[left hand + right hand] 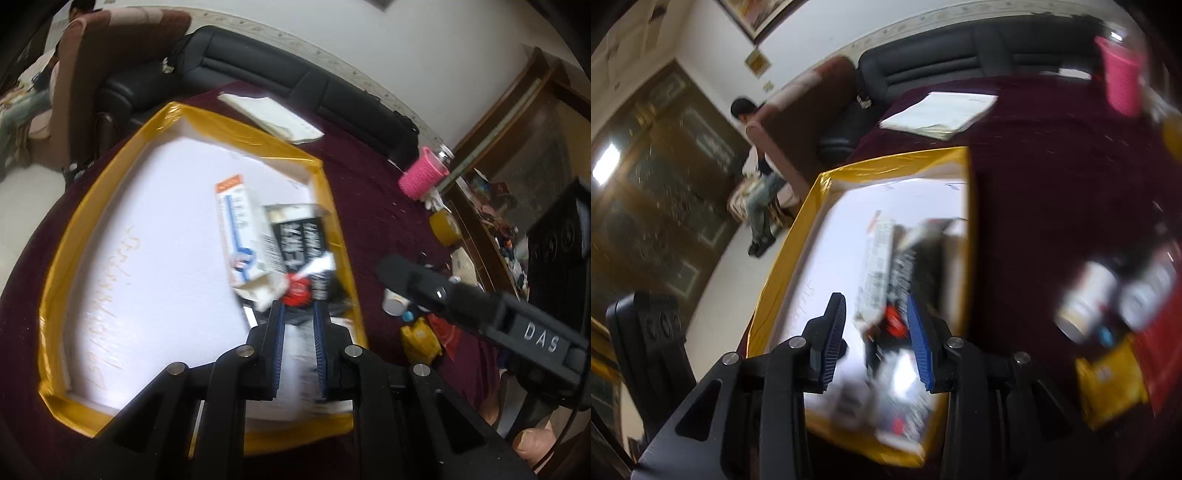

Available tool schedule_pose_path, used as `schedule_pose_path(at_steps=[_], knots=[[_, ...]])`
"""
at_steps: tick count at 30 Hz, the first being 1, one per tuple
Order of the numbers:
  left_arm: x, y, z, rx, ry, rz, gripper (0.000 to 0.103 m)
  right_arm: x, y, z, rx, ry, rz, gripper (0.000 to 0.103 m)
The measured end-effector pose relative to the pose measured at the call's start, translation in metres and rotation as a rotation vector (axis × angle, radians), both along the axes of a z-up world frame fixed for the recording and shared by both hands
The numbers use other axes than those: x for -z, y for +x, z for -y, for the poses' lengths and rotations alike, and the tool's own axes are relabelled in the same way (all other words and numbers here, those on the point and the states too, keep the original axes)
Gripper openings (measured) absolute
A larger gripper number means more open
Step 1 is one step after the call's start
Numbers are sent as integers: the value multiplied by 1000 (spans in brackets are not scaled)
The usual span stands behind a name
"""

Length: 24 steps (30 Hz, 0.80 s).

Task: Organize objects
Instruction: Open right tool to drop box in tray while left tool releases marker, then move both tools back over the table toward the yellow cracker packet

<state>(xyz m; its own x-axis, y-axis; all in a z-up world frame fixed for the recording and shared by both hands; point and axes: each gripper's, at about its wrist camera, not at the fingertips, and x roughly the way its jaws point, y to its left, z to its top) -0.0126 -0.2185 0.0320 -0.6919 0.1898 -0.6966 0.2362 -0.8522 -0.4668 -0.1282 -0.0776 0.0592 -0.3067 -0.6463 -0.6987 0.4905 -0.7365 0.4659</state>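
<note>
Dark red cloth covers the table (pixel 369 206), and on it sits a white tray (pixel 155 258) with a yellow rim. We see two long boxes in the tray, by its right wall: a white box (pixel 240 229) and a black box (pixel 299 240) side by side, touching. They look light and stiff, like thin card, so we think a soft pinch across the narrow middle is best. Our left gripper (pixel 298 314) hangs over the tray with its jaws apart, holding nothing. Our right gripper (pixel 877 328) hangs there too, jaws wide apart. More small things (pixel 413 317) wait right of the tray.
</note>
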Motion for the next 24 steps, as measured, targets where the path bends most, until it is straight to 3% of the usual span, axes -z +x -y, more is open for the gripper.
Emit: schedule_pose_path(at_steps=[6,8,12,14,17,19,24], knots=[[-16,-12,-57,110,-68,-7,13,-4,2,-86,120,-60,19,33],[-18,-17,-82,181,-106,4,14,-5,-1,-120,182,-85,18,40],[-14,-29,-129,318,-157,30,36,-4,-14,-185,311,-126,0,46],[-10,-34,-150,394,-199,39,37,1,-20,-209,366,-129,-9,46],[-4,-44,-181,490,-281,59,37,17,-27,-234,422,-128,-3,46],[1,-52,-199,551,-356,77,45,31,-33,-246,435,-145,29,46],[6,-71,-222,564,-535,99,47,54,-41,-264,436,-187,98,46]])
